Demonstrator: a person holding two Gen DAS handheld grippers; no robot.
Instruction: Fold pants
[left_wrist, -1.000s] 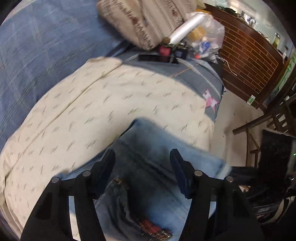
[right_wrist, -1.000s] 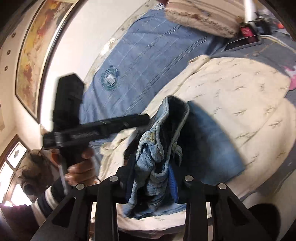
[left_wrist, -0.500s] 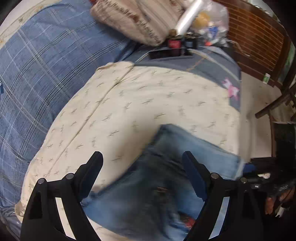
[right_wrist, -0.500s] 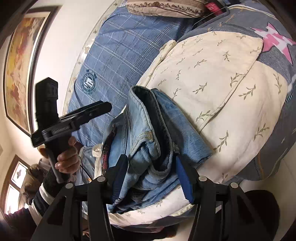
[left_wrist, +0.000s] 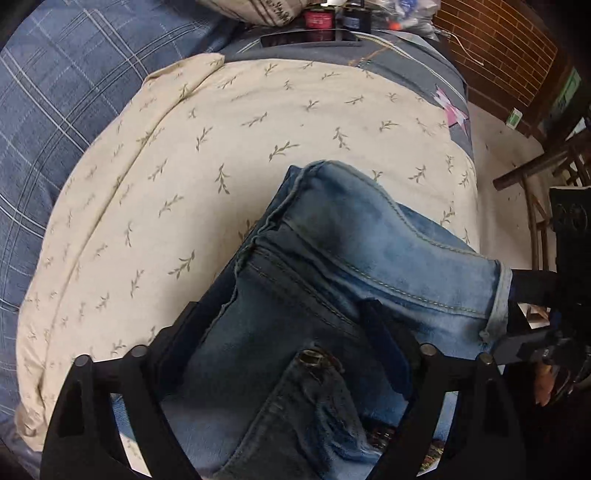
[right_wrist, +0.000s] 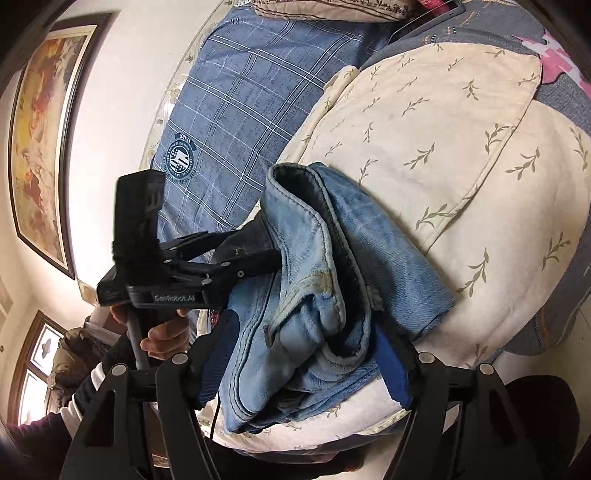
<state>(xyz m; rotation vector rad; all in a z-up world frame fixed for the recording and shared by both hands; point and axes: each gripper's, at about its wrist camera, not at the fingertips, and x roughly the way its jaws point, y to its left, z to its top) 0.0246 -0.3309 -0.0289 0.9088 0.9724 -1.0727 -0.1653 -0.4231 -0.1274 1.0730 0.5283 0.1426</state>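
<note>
Both grippers have sunk toward the bed since a second ago, and the folded jeans (left_wrist: 354, 258) now lie as a thick bundle on the cream leaf-print blanket (left_wrist: 207, 155), near its front edge, with blue plaid bedding (left_wrist: 66, 85) along the left side. On the left, the left gripper (left_wrist: 280, 332) points steeply down over the bundle; its jaws have just been opening and stand wide, straddling the dark back-pocket part of the denim without pressing it. The right wrist view shows a person's hand (right_wrist: 166, 332) holding that tool from the left. On the right, the right gripper (right_wrist: 306, 358) comes in nearly level at the bundle's open end; its jaws have just been opening too, and the blue pads (right_wrist: 391, 365) sit either side of the stacked hems with slack cloth between them, no longer pinching. My reading is that the fold has been set down and let go. What remains looks like smoothing or squaring the lumpy, uneven layers at the near end.
</note>
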